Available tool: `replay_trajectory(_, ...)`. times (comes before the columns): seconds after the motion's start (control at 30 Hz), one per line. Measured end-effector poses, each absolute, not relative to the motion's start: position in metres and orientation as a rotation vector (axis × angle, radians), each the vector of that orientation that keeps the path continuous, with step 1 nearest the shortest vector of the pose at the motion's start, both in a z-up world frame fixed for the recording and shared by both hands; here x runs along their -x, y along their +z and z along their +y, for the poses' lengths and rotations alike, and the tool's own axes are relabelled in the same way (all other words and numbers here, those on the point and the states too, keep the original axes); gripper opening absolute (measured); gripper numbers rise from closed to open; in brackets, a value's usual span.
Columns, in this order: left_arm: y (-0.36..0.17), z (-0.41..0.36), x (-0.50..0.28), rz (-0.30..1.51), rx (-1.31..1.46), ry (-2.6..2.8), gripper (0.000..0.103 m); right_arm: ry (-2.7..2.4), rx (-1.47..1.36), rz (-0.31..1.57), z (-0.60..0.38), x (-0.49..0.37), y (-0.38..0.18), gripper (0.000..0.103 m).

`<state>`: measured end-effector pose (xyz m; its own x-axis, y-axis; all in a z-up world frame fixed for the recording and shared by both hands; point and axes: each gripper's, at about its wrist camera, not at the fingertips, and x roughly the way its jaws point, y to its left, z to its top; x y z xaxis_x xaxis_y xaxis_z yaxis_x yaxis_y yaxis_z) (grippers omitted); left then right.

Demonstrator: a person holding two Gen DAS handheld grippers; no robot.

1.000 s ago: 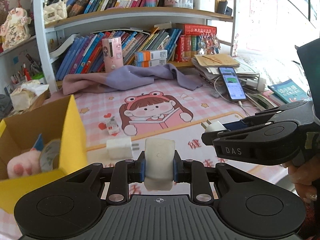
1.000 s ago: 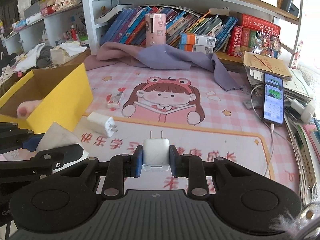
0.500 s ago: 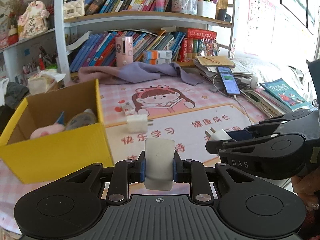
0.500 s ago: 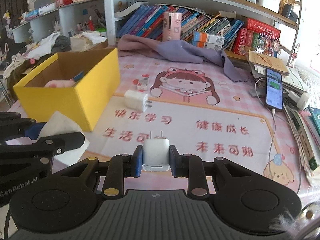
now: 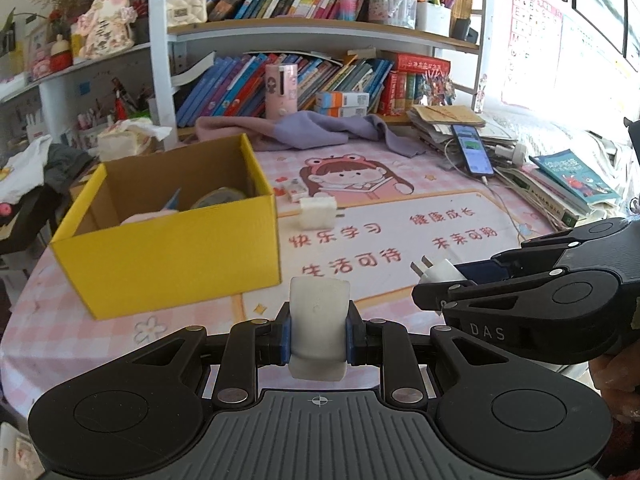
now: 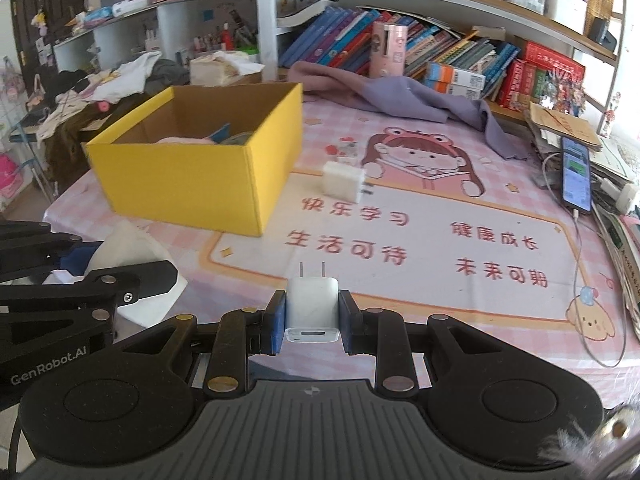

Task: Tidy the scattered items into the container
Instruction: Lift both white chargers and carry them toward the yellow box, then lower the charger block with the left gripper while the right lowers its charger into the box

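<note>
Left wrist view: left gripper [image 5: 319,334] pinches a pale, squashy white block [image 5: 319,320], pads pressed on both sides, block sticking out above and below the jaws. Yellow cardboard box [image 5: 172,258] sits ahead-left on the table [image 5: 100,332], open top, a few things already inside. Right gripper [image 5: 448,280] shows at the right edge, clamped on a white charger [image 5: 440,270], prongs pointing left. A second white charger [image 5: 318,212] and a small packet [image 5: 295,190] lie on the pink mat just right of the box, not yet collected. Right wrist view: right gripper [image 6: 312,318] is pressed shut on the white charger [image 6: 312,300], prongs forward, port face toward the camera; hard glossy shell, could slip if the grip loosens. Box [image 6: 192,160] is ahead-left, near wall tall. My read: both loads need carrying over the rim before release; clear the near wall first, drop one at a time so the grippers don't collide above the opening.
</note>
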<state>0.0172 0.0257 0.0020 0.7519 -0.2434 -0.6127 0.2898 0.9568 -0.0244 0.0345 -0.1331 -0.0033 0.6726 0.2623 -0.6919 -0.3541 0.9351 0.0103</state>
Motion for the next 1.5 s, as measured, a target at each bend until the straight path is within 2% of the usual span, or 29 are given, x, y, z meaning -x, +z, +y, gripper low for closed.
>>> replay_trajectory(0.97,-0.002,0.095,0.012,0.674,-0.008,-0.119,0.022,0.539,0.198,0.756,-0.06,-0.019,-0.007,0.025)
replay_trajectory(1.5,-0.001,0.116,-0.003,0.671,0.024,-0.039,0.022,0.625,0.232,0.742,-0.034,-0.04,-0.005,0.025)
